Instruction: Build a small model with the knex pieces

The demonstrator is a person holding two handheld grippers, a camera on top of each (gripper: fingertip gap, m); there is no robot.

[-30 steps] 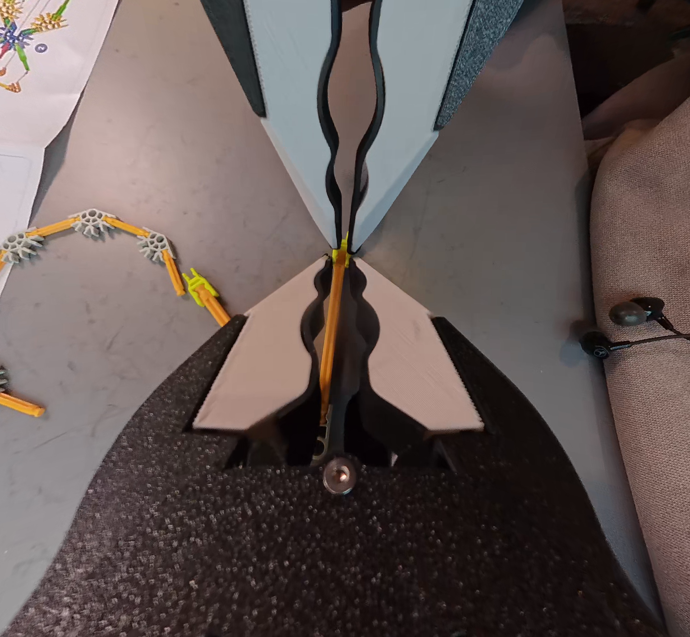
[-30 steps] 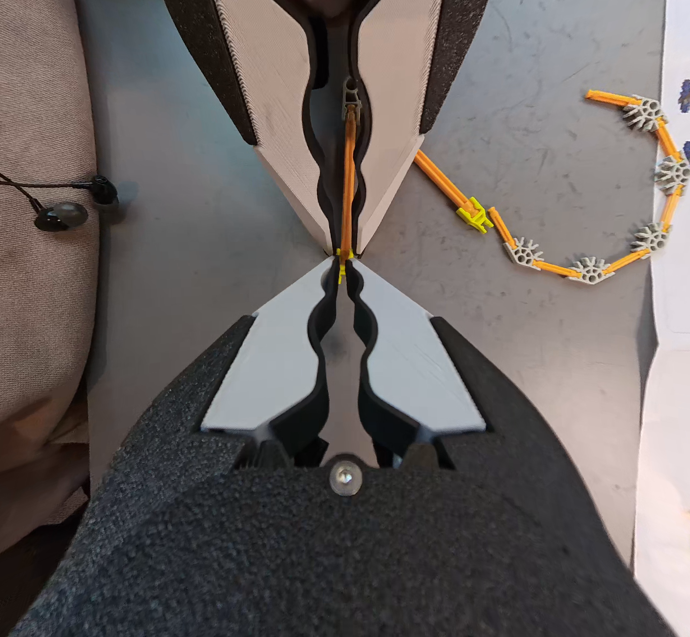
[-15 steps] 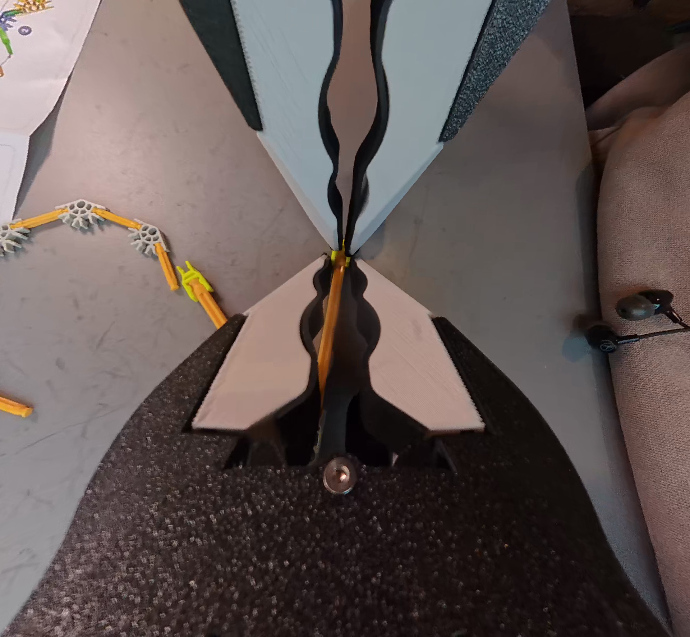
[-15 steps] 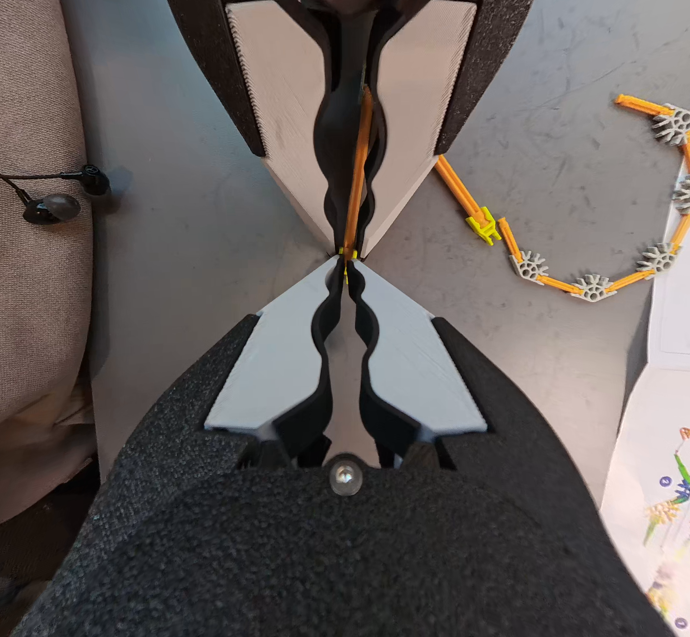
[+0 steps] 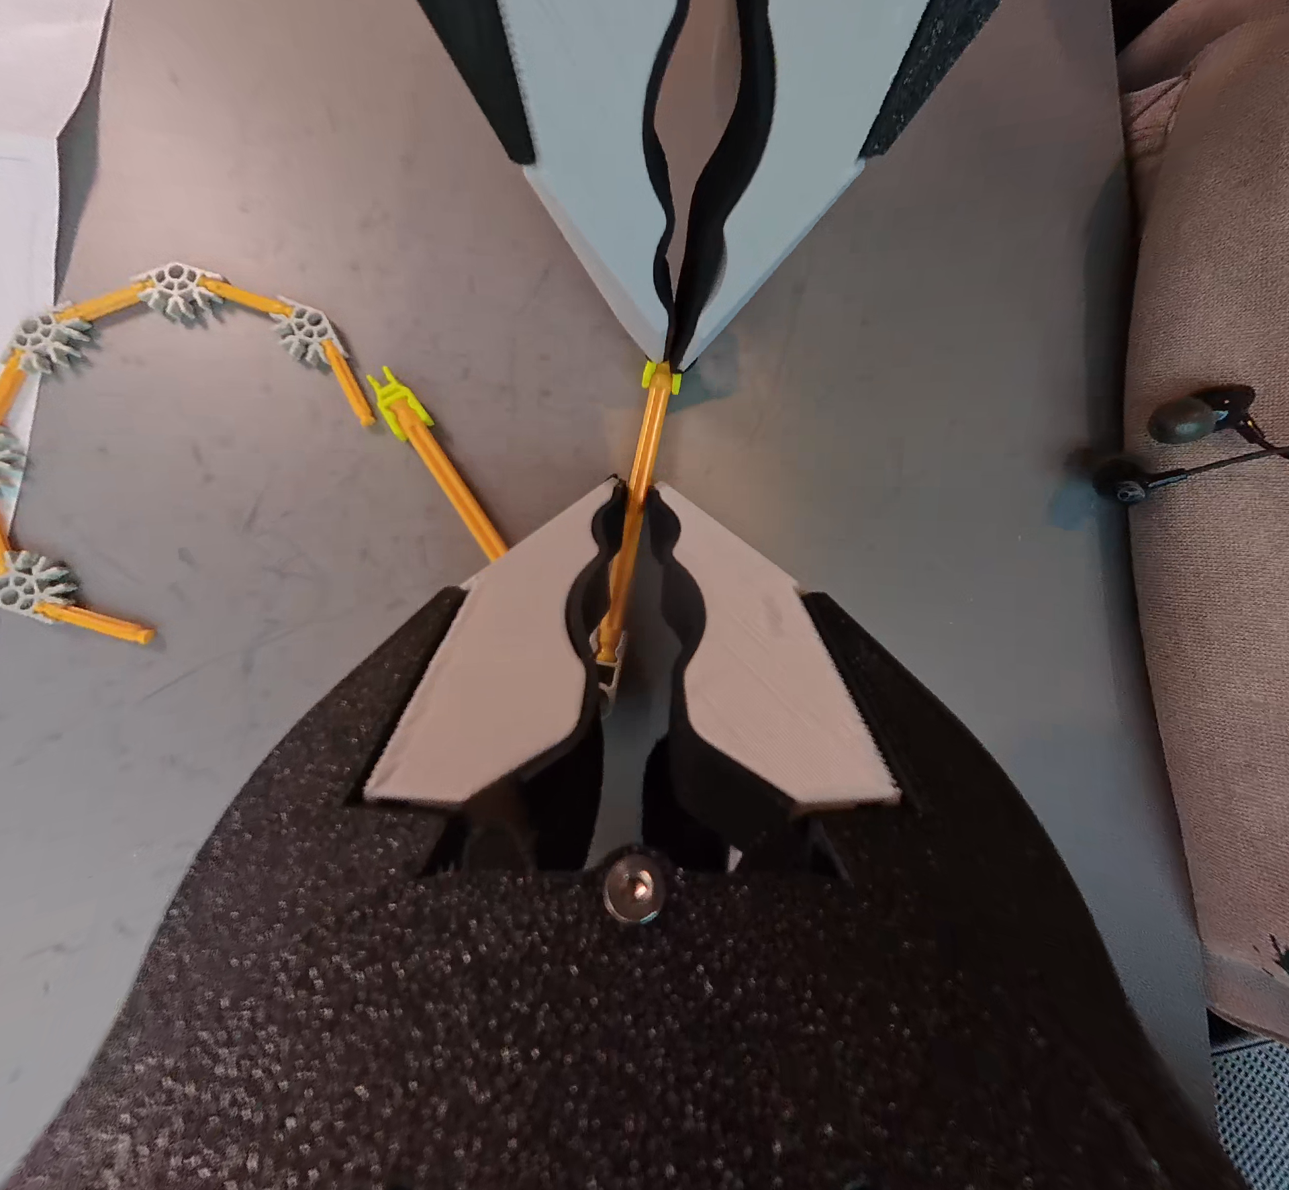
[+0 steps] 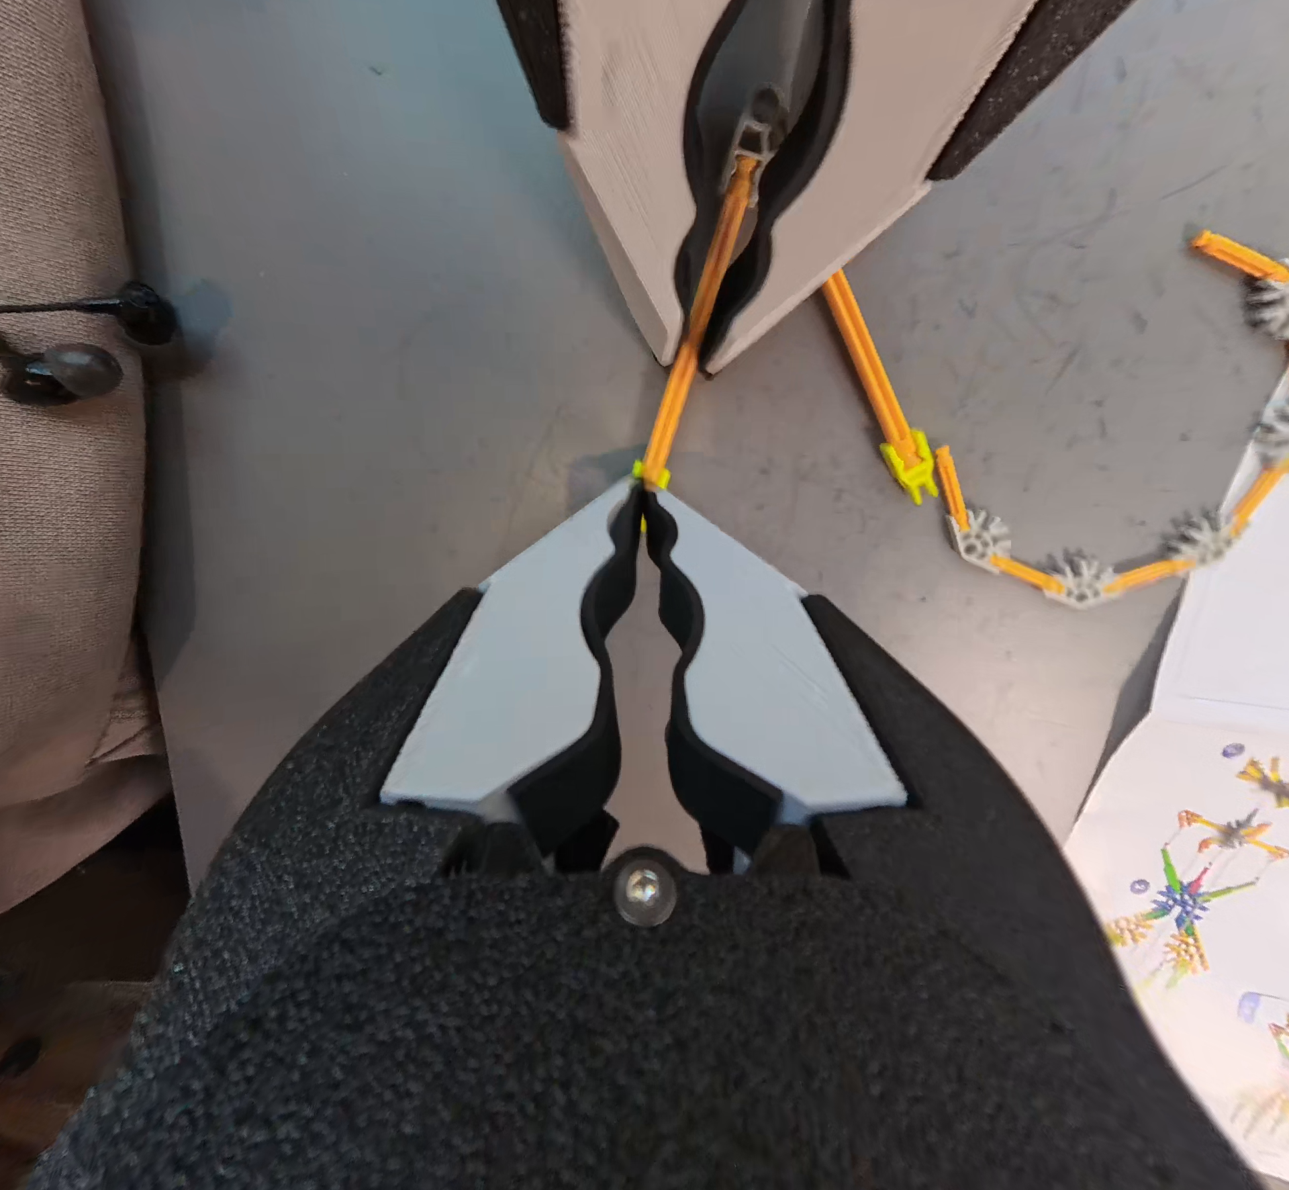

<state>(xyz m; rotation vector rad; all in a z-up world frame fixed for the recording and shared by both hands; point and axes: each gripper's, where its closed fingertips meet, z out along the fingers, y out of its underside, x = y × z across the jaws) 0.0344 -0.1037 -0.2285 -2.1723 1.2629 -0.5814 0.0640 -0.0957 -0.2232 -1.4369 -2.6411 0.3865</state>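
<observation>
My left gripper is shut on a thin orange rod, which runs back between its beige fingers to a small grey end piece. My right gripper, with pale blue fingers, is shut on a yellow-green connector at the rod's far end. The two grippers face each other tip to tip above the grey table, with a short bare stretch of rod between them. The right gripper comes down from the top of the left wrist view. The left gripper comes down from the top of the right wrist view.
A curved chain of orange rods and grey snowflake connectors lies on the table, beside a loose rod with a yellow-green connector. Printed paper sheets lie past it. Black earphones rest on beige fabric along the other side.
The grippers have drawn apart. Their tips met a second ago; now a short length of orange rod shows between them. The rod has slid forward out of the left fingers.
</observation>
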